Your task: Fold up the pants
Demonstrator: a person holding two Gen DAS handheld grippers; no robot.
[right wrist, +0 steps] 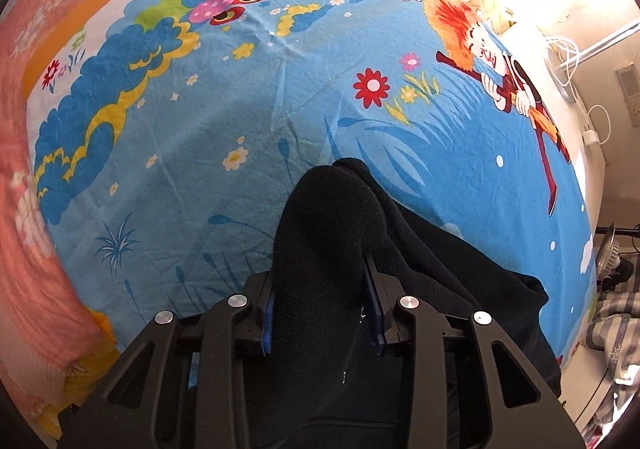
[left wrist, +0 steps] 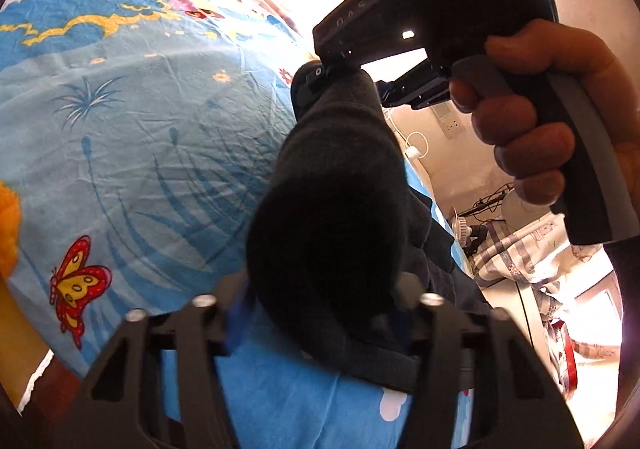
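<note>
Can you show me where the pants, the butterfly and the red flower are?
pants [right wrist: 328, 233]: right wrist view, bunched black fabric.
butterfly [left wrist: 78, 275]: left wrist view, its yellow wing.
red flower [right wrist: 372, 86]: right wrist view, its white middle.

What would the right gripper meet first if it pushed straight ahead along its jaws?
Probably the black fleece pants bunched between the right gripper's jaws; beyond that hump lies the blue cartoon-print bedsheet, though depth is unclear.

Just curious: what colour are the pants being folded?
Black pants, clearest in the right wrist view.
</note>
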